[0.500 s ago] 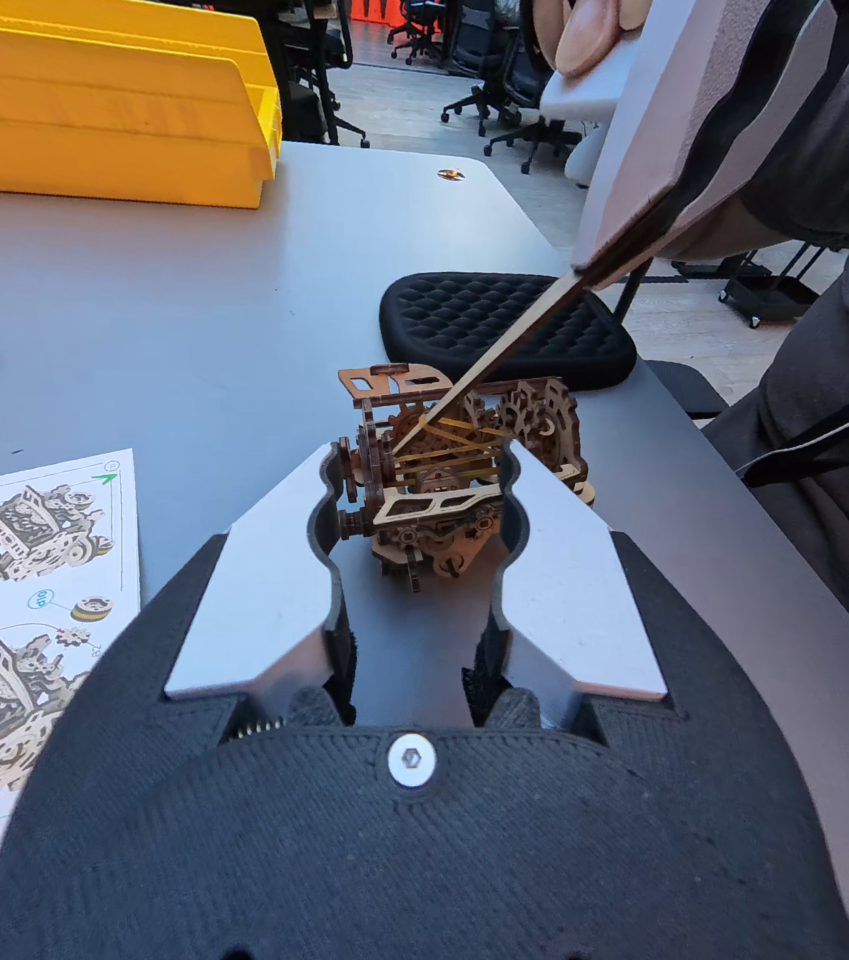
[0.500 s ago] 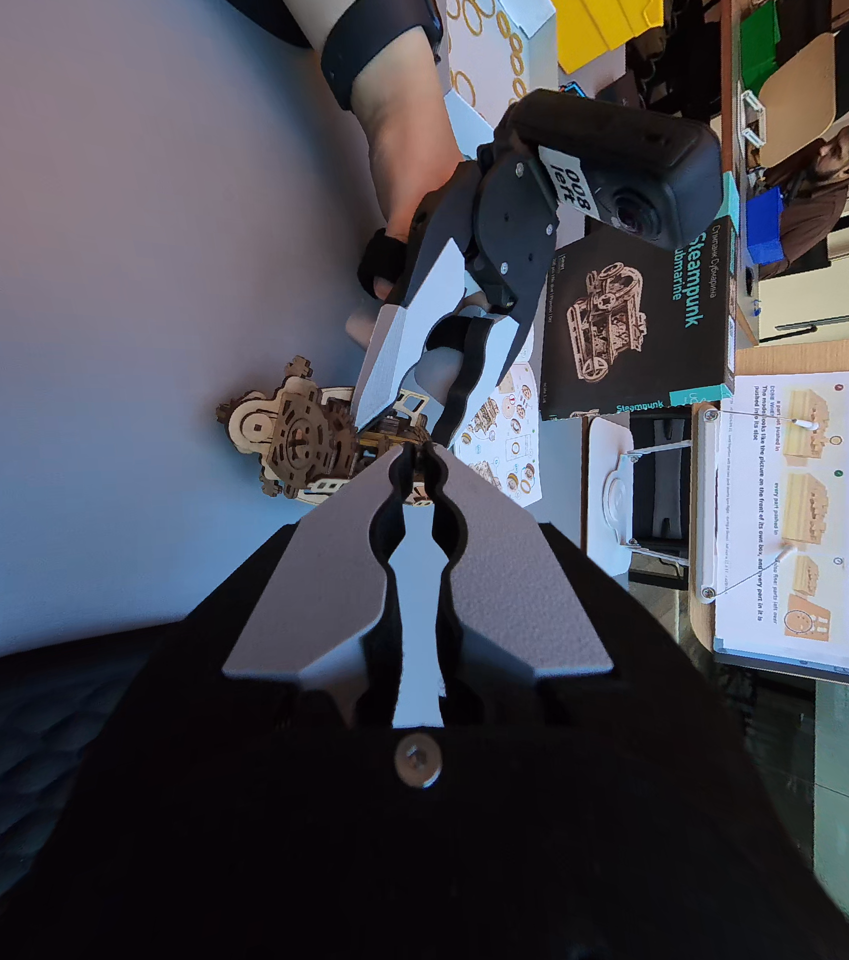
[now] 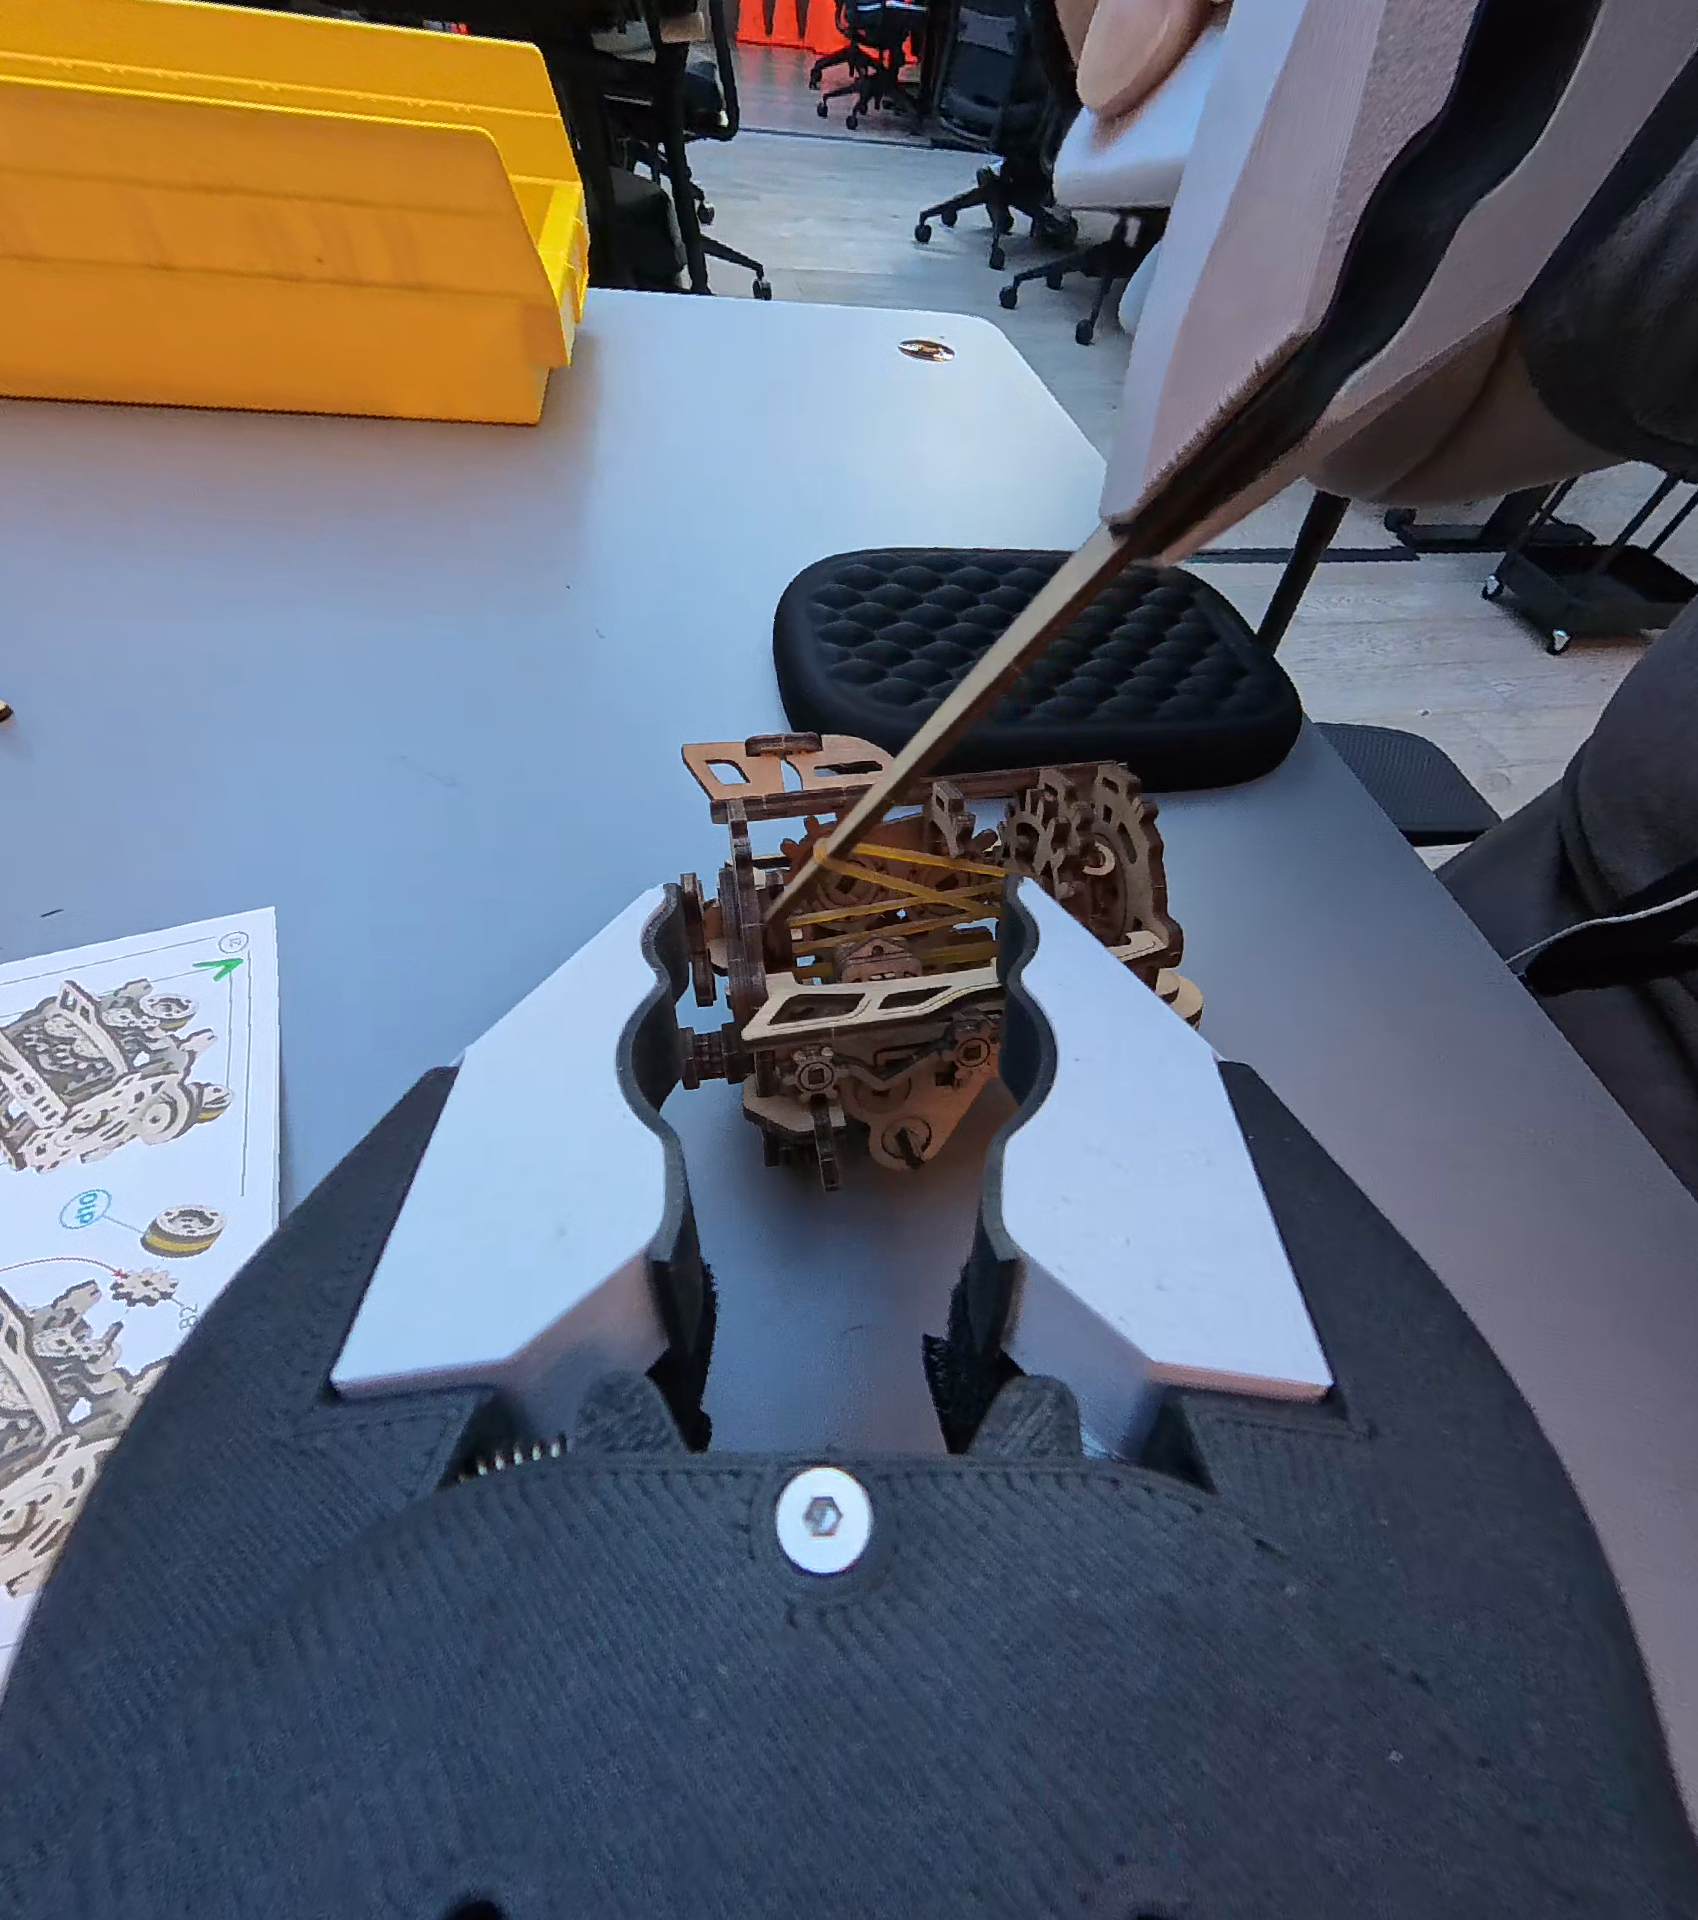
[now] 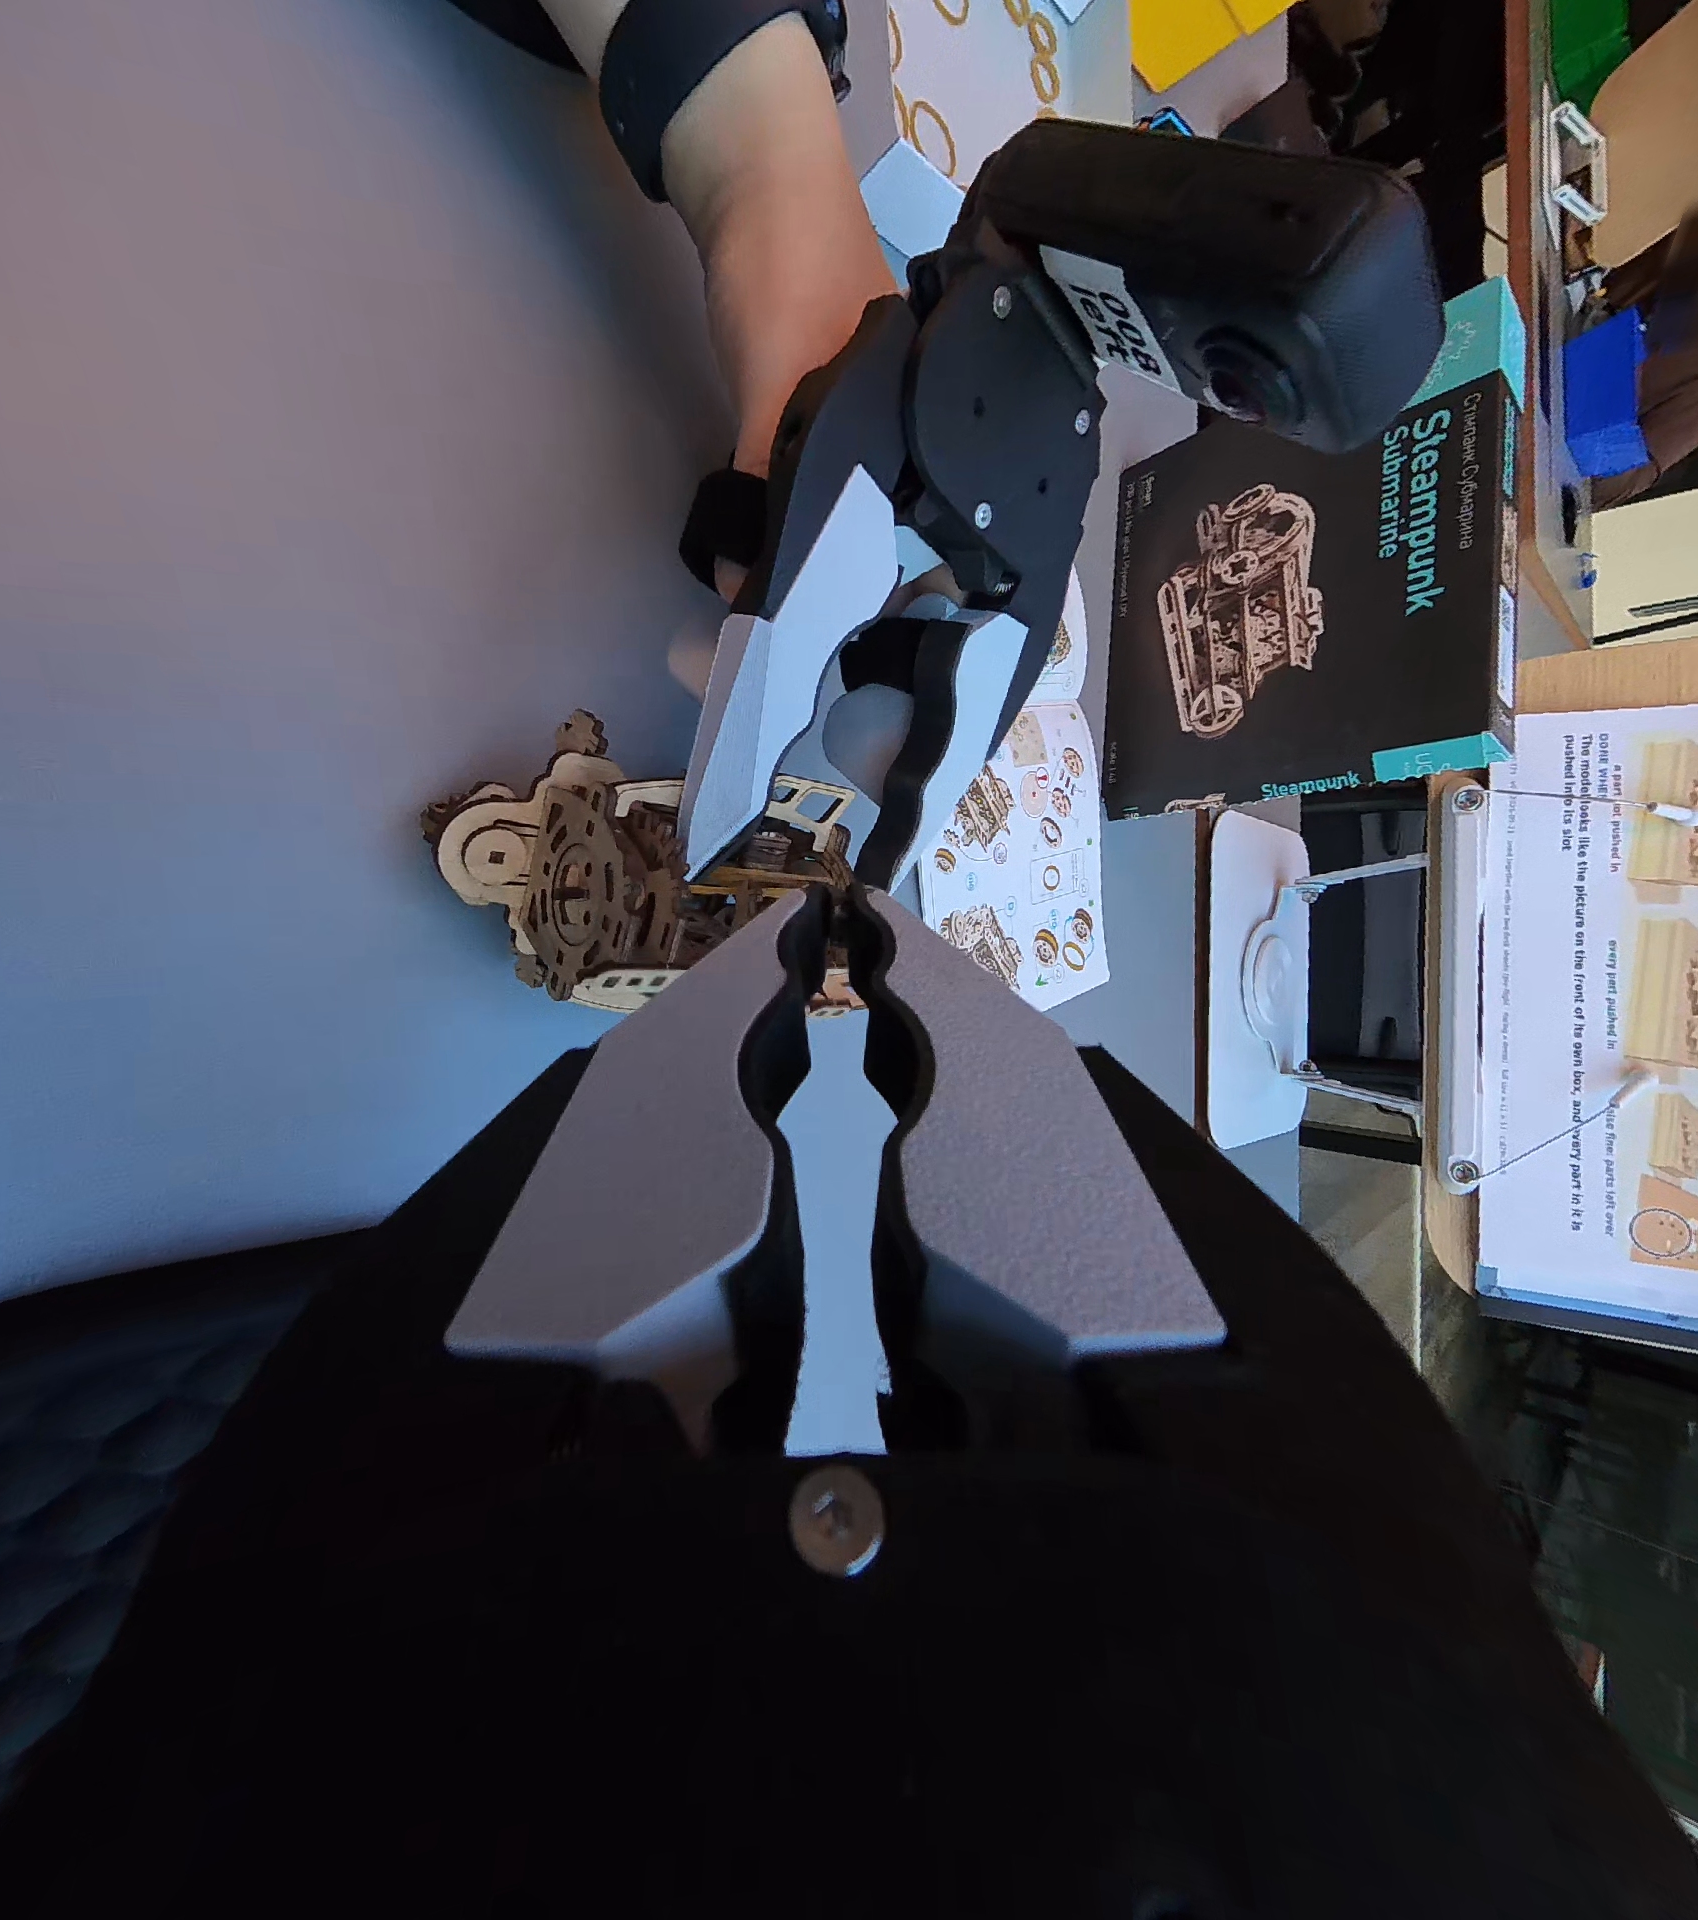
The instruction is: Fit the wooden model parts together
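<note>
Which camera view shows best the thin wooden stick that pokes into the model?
The left wrist view. There the stick shows along its whole length, from the shut right claw down to its tip among the yellow rubber bands of the model. In the right wrist view the claw's own fingers hide it almost entirely.

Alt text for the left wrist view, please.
The left gripper has its fingers on either side of a wooden gear model on a grey table, while the right gripper's shut fingers poke a thin wooden stick among its yellow rubber bands.
</note>
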`<state>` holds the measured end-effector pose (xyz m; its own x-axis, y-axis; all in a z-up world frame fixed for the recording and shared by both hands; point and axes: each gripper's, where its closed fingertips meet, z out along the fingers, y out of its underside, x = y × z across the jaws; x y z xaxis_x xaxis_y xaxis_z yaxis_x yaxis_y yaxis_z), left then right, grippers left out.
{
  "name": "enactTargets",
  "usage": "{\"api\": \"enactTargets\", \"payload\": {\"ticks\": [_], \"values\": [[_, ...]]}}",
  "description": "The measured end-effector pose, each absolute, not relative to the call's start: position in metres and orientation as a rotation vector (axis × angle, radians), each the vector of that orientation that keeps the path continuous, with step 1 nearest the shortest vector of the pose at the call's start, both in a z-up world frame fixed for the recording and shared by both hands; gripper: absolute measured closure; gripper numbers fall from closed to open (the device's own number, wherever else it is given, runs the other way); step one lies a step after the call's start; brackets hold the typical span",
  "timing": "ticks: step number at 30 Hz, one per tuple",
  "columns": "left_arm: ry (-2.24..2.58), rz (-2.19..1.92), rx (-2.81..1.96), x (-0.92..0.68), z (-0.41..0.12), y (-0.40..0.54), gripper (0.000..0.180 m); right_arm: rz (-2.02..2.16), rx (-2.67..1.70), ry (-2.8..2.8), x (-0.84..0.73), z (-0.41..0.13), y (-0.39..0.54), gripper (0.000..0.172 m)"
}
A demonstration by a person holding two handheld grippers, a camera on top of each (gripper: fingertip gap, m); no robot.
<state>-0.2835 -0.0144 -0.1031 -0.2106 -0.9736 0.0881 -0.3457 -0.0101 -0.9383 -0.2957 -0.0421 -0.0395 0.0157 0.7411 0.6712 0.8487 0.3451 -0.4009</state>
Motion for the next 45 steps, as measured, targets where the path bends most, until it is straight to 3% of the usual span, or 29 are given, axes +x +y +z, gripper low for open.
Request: {"api": "enactTargets", "payload": {"ticks": [13, 21, 33, 45], "values": [[1.638, -1.191, -1.37, -0.283, -0.103, -0.017, 0.123, -0.108, -1.447, -1.721, -0.294, -0.042, -0.038, 0.171], [1.626, -1.215, -1.386, -0.282, -0.103, -0.016, 0.125, 0.124, -1.595, -1.668, -0.287, -0.037, -0.025, 0.171], [1.536, -1.306, -1.5, -0.281, -0.102, -0.004, 0.147, 0.191, -1.649, -1.704, -0.291, -0.034, -0.021, 0.171], [1.511, -1.273, -1.574, -0.281, -0.103, 0.004, 0.157, 0.155, -1.612, -1.679, -0.289, -0.036, -0.021, 0.171]]}}
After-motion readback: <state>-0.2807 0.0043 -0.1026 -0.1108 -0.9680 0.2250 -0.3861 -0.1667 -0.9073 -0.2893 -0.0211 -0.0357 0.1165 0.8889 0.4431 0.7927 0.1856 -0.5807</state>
